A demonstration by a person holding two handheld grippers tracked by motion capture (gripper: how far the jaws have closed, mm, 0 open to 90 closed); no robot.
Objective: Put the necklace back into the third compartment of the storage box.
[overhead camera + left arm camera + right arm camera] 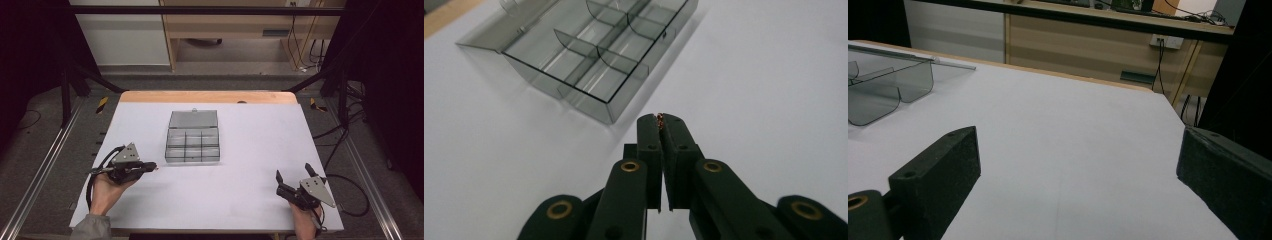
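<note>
One tiny reddish-brown thing (660, 117), too small to identify, is pinched at the tips of the left gripper (150, 166), whose jaws are closed on it just short of the near left corner of the clear compartment box (192, 145). Nothing lies between them on the white table (250, 190). Well apart, the right gripper (292, 175) rests with jaws spread wide, empty; its view cuts the box off at the left edge.

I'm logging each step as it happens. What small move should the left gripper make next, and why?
Probably carry it on over the open compartment box: the left gripper is shut on a tiny copper-coloured piece at its tips, short of the box's near corner.
</note>
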